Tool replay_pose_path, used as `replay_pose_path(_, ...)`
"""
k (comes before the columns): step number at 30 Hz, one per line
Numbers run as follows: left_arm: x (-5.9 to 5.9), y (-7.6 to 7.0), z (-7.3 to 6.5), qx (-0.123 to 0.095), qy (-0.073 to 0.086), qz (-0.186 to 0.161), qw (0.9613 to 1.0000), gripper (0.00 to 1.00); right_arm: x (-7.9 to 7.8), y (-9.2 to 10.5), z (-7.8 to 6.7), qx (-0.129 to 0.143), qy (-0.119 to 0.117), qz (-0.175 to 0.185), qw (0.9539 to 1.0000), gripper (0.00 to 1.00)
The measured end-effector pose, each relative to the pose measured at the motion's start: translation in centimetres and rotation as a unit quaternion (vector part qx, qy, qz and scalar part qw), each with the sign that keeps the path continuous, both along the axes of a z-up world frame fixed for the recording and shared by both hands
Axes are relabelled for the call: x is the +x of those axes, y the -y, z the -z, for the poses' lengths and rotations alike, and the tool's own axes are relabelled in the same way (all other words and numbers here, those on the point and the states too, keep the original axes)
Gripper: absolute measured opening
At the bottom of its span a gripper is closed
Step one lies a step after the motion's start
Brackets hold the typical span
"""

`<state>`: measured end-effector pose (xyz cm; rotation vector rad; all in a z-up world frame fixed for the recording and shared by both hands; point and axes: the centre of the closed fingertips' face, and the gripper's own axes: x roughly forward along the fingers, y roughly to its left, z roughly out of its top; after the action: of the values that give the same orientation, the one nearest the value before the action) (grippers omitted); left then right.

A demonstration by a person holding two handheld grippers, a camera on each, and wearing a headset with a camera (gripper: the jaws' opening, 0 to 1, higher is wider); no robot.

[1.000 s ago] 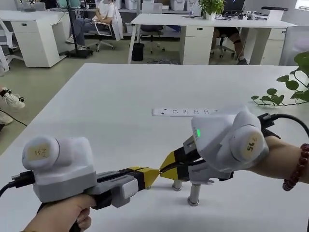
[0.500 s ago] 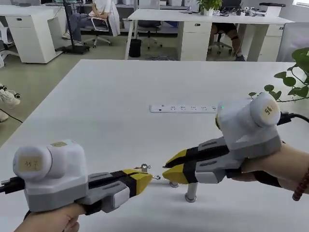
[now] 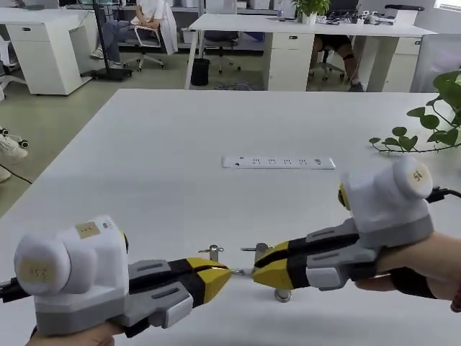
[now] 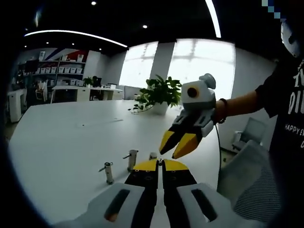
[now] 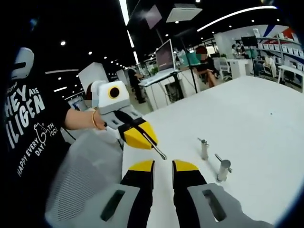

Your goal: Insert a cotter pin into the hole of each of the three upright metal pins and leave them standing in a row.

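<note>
metal pins three, left tool pinching one cotter pin, right tool spread

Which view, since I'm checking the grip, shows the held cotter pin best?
The right gripper view: the cotter pin juts clear from the left gripper's shut jaws. The head view shows a short sliver at the jaw tips; the left gripper view hides nearly all.

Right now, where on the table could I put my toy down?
Bare table lies behind the power strip up to the far edge, and in front of it on the left. Crowded at the front: the left gripper and right gripper meet around the metal pins.
</note>
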<state>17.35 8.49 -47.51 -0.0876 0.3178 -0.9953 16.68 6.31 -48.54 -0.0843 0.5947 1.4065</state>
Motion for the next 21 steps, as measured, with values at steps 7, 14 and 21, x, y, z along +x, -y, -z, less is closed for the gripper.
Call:
replay_pose_path(7,-0.8,0.8,-0.8,-0.015,0.008,0.028,0.9995,0.00,-0.7,-0.2,0.1,0.001,0.006,-0.030,0.9995,0.07)
replay_pose_path(14,-1.4,1.3,-0.9,-0.021,0.008,0.049,0.9986,0.00,-0.9,-0.5,0.1,0.005,0.012,-0.050,0.9987,0.01)
replay_pose_path(21,-1.7,1.4,-0.9,-0.028,0.005,0.059,0.9979,0.00,-1.3,-0.3,0.1,0.000,0.018,-0.067,0.9976,0.00)
